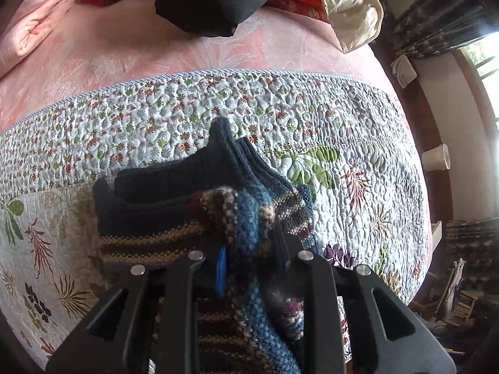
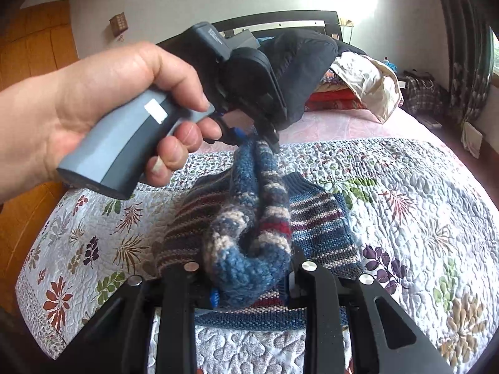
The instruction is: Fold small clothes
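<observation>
- Currently, your left gripper is clamped on a bunched fold of the striped knit sweater, its fingers drawn narrow with the wool squeezed between them.
- Your right gripper likewise has its fingers closed around a thick roll of the same sweater; blue and beige yarn bulges out between them.
- From the right wrist view, your left hand wraps the grey handle of the other gripper, which pinches the far end of the raised ridge of knit.
- That ridge is lifted between the two grippers; the rest of the garment lies on the floral quilt, with its dark navy ribbed parts folded over at the far side.
- The quilt covers the near part of the bed, over a pink sheet.
- At the head of the bed sit a dark garment, a cream cloth and red bedding, well apart from the sweater.
</observation>
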`<state>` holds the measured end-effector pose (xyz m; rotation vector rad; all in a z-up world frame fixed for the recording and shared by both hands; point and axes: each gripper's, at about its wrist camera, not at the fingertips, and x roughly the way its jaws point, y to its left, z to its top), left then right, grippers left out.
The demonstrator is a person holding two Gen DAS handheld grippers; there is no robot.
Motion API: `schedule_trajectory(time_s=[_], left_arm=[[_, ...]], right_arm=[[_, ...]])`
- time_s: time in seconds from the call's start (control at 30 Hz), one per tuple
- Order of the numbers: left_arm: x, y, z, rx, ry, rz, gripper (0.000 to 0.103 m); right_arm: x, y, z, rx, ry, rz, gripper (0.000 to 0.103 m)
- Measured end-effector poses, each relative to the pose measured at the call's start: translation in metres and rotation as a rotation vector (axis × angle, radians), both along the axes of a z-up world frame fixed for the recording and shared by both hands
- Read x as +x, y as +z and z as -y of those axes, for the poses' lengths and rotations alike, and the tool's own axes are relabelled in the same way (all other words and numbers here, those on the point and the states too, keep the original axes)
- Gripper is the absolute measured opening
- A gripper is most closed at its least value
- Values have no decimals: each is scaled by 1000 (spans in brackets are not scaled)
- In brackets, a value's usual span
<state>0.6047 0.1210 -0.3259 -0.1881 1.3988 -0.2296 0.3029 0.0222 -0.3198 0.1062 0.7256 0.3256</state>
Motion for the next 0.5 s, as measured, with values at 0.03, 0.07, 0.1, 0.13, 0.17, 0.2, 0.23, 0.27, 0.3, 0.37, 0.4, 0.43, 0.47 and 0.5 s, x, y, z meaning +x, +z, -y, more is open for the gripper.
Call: schedule_trajectory(time_s=[0.03,0.07,0.1,0.13,0.17,0.2,0.23,0.27,0.3,0.37,0.4,0.43,0.47,0.5], left_arm=[[0,-3,5,5,-3,0,22],[-1,-6,11,9,-4,0,22],[-1,-8,15,10,-6,0,22],[-2,-11,19,11,-6,1,22],[-3,-12,24,13,-9,3,22],[-3,-14,27,14,-13,4,22],[-4,-16,31,17,-16,5,22],[-4,-17,34,22,-20,9,22],[-5,-18,38,31,-25,13,22],[-6,-21,44,46,-29,20,22],[-6,-23,47,53,-30,22,22],[-6,-25,50,59,-30,25,22],[-7,-28,53,65,-31,29,22],[-7,-30,57,68,-30,31,22]], right_arm=[[0,-3,4,5,-4,-6,27],[-1,-6,8,11,-9,-12,27],[-1,-8,12,18,-13,-18,27],[-1,-11,16,23,-18,-24,27],[-1,-14,19,27,-24,-29,27],[-1,-17,24,35,-30,-36,27],[-1,-20,28,47,-36,-45,27],[-1,-23,33,58,-42,-54,27],[0,-26,37,66,-47,-63,27],[0,-33,43,82,-54,-77,27],[0,-36,46,92,-56,-84,27],[0,-38,49,97,-58,-89,27],[-1,-41,51,98,-60,-91,27],[-1,-43,54,99,-62,-93,27]])
